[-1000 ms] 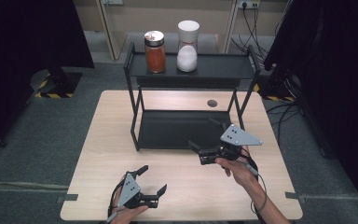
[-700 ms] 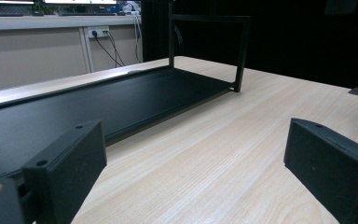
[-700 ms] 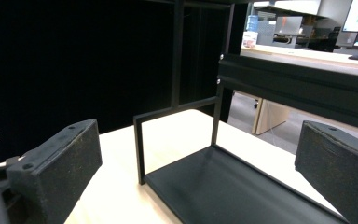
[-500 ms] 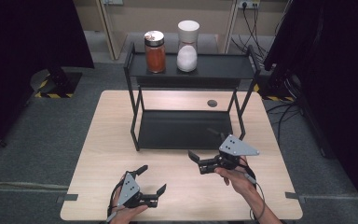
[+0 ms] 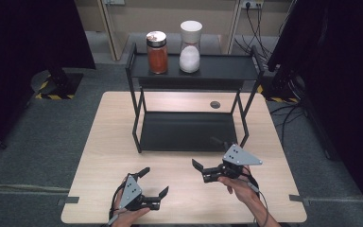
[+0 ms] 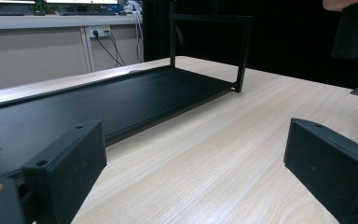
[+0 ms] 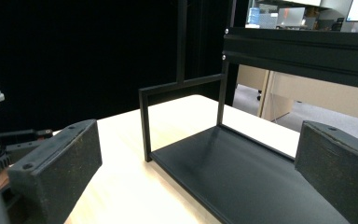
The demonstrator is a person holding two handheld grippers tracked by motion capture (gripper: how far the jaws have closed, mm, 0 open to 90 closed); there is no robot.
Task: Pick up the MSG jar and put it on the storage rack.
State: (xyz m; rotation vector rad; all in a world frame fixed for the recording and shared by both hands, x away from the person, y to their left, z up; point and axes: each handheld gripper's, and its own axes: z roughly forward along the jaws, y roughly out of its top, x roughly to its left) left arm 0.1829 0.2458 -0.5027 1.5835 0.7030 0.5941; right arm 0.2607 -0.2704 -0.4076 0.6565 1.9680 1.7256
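high view: left gripper (image 5: 152, 181) low near the front edge of the wooden table (image 5: 108, 127), jaws spread wide with bare tabletop between them, gripping nothing. right gripper (image 5: 209, 156) just in front of the black two-tier rack (image 5: 189, 130), jaws likewise parted and empty, aimed leftward. on the rack's top shelf, well away from both grippers, an orange-filled jar (image 5: 157, 52) beside a white-filled jar (image 5: 189, 46). right gripper view: lower shelf (image 7: 242, 177) straight ahead between the open jaws.
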